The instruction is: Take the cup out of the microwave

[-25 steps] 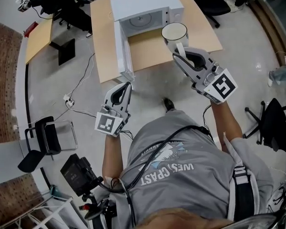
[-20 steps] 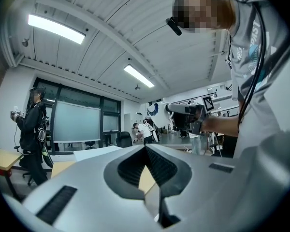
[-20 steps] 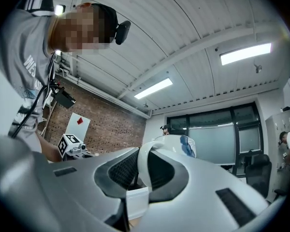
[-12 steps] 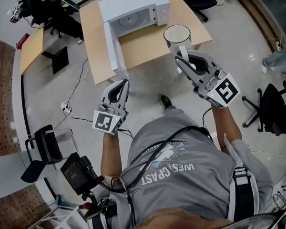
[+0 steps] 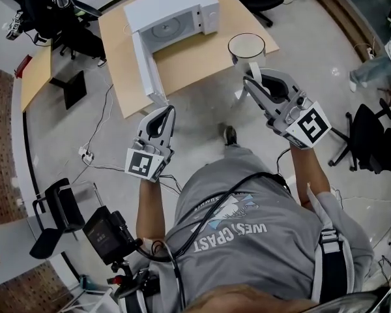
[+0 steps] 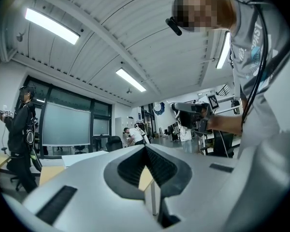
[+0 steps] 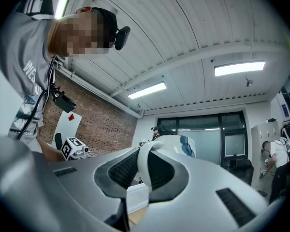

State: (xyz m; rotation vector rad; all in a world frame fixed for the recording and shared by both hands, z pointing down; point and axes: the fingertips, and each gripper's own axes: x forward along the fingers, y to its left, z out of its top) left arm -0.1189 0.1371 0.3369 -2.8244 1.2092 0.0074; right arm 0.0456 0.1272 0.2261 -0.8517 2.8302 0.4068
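A white cup (image 5: 246, 46) hangs in the air by the front edge of the wooden table (image 5: 195, 60), outside the white microwave (image 5: 171, 13). The microwave's door (image 5: 143, 62) stands wide open and its turntable is bare. My right gripper (image 5: 249, 77) is shut on the cup's handle; in the right gripper view the handle (image 7: 143, 170) sits between the ribbed pads and the cup's body (image 7: 176, 146) rises beyond them. My left gripper (image 5: 170, 113) is shut and holds nothing, over the floor near the door's lower corner; its pads (image 6: 157, 166) meet.
Cables and a power strip (image 5: 86, 154) lie on the floor to the left. A black chair (image 5: 55, 210) stands lower left, another chair (image 5: 371, 135) at the right. A second table (image 5: 32, 77) is far left. People stand in the room (image 6: 20, 129).
Both grippers have drawn back from the microwave toward the person, and the cup has come along from in front of the microwave's opening to the table's front edge. The left gripper stays shut.
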